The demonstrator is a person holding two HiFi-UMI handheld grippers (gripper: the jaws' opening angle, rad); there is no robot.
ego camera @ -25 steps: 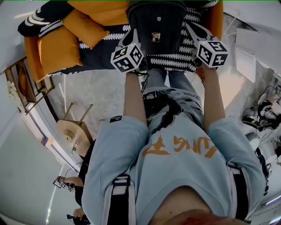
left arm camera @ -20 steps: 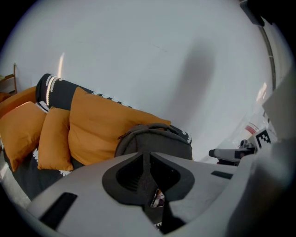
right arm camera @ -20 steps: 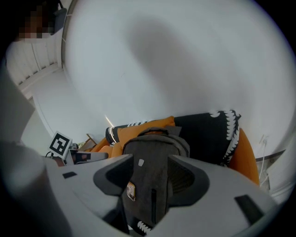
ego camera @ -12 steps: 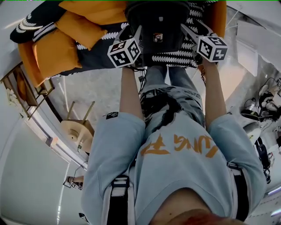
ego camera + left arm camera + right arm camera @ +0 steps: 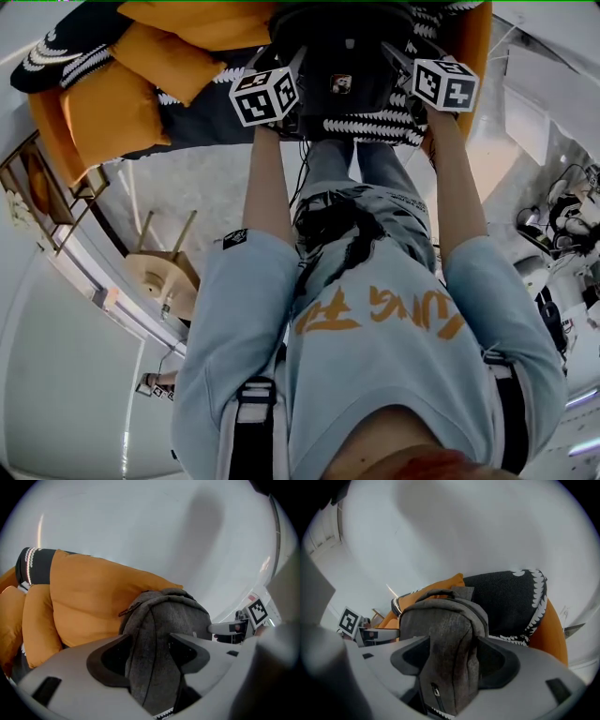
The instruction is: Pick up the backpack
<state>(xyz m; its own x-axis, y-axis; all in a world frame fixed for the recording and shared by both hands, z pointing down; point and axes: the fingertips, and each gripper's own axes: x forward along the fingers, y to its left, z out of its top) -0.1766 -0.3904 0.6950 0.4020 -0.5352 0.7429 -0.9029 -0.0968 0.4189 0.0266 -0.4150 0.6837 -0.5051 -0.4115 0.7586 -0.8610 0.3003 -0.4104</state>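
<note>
A dark grey backpack (image 5: 342,47) stands upright on the seat of an orange sofa (image 5: 112,112). My left gripper (image 5: 294,62) is at its left side and my right gripper (image 5: 389,52) at its right side. In the left gripper view the jaws (image 5: 150,651) are opening, with the backpack's grey side (image 5: 164,616) between them. In the right gripper view the jaws (image 5: 452,656) are opening too, astride the other side of the backpack (image 5: 440,620) with its zip pocket. Neither pair of pads visibly presses the fabric.
A black throw with a white pattern (image 5: 375,127) covers the sofa seat and back behind the backpack. Orange cushions (image 5: 187,61) lie to the left. A small wooden stool (image 5: 159,272) stands on the floor at the left. The person's legs stand right in front of the sofa.
Both grippers have moved forward and down toward the sofa. They now straddle the backpack's two sides instead of hovering in front of it.
</note>
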